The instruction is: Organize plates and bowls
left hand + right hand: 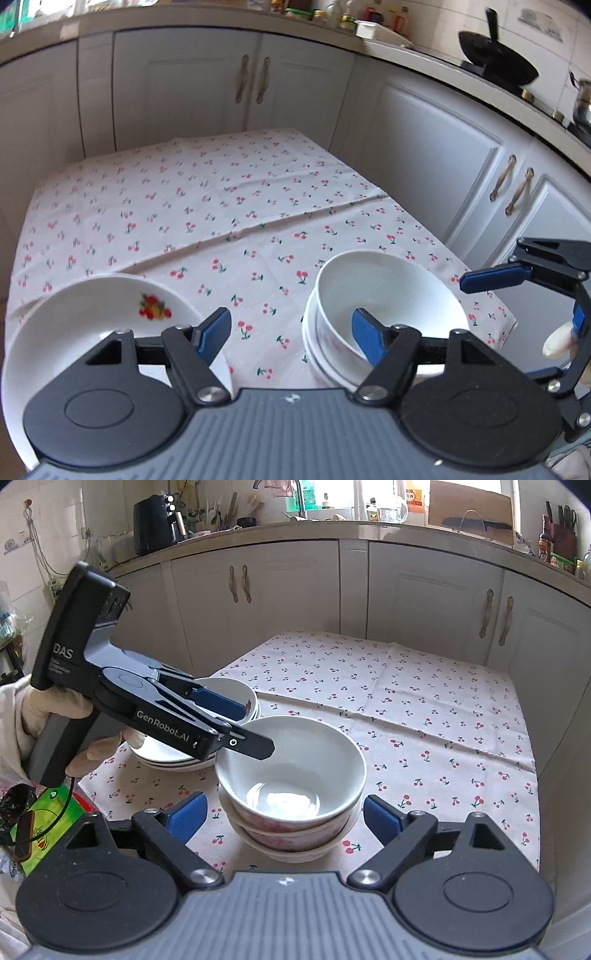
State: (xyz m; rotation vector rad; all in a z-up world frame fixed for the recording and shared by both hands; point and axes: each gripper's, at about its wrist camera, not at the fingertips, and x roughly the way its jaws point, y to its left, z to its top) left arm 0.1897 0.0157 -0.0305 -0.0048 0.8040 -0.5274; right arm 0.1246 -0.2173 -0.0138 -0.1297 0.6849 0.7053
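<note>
the stack of bowls (pixel 291 786) stands at the lower centre of the right wrist view, on the cherry-print cloth (pixel 424 709) that covers the bench. the right gripper (pixel 284 814) has its jaws wide, one blue pad on either side of the stack, neither touching it. at centre left of that view the left gripper (pixel 236 723) reaches over the stack of plates (pixel 162 755), gripped by a gloved hand (pixel 55 709). in the left wrist view its jaws stand apart with only cloth between them, the fruit-painted plate (pixel 110 325) at lower left, the bowls at lower right.
</note>
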